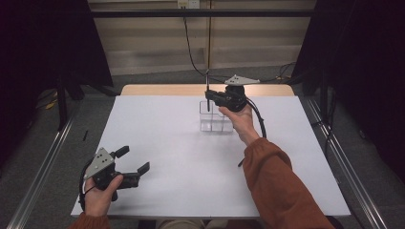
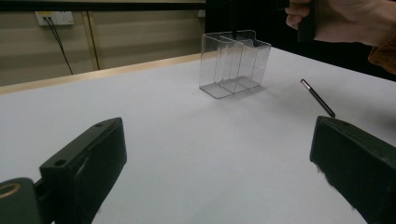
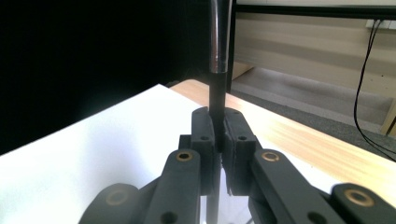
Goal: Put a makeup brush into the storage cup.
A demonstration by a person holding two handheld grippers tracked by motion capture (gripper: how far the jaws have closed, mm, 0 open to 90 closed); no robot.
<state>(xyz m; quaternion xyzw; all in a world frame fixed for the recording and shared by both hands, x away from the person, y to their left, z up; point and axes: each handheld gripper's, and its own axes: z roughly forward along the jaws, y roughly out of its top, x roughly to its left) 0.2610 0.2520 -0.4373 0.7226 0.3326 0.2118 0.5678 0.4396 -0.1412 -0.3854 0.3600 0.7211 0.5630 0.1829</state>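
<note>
Black pen (image 3: 217,93) top cut off, in right gripper (image 3: 218,135).

Pen upright between the right gripper's fingers, above the organizer

The pen (image 3: 217,88) stands clamped between the right gripper (image 1: 210,97) fingers (image 3: 203,135), the organizer (image 1: 216,116) just below them on the bench (image 1: 191,162); a second pen (image 2: 318,97) lies ahead of the left gripper (image 1: 133,160) fingers, right of the organizer.

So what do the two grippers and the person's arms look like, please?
Both grippers are black, each with two blocky jaws on linked bars with brass-coloured pivot rings. The left gripper and the right gripper each carry a grey three-cornered plate on top, dotted with small marks. A black cable trails from each. The person wears rust-orange sleeves gathered at the cuff.
</note>
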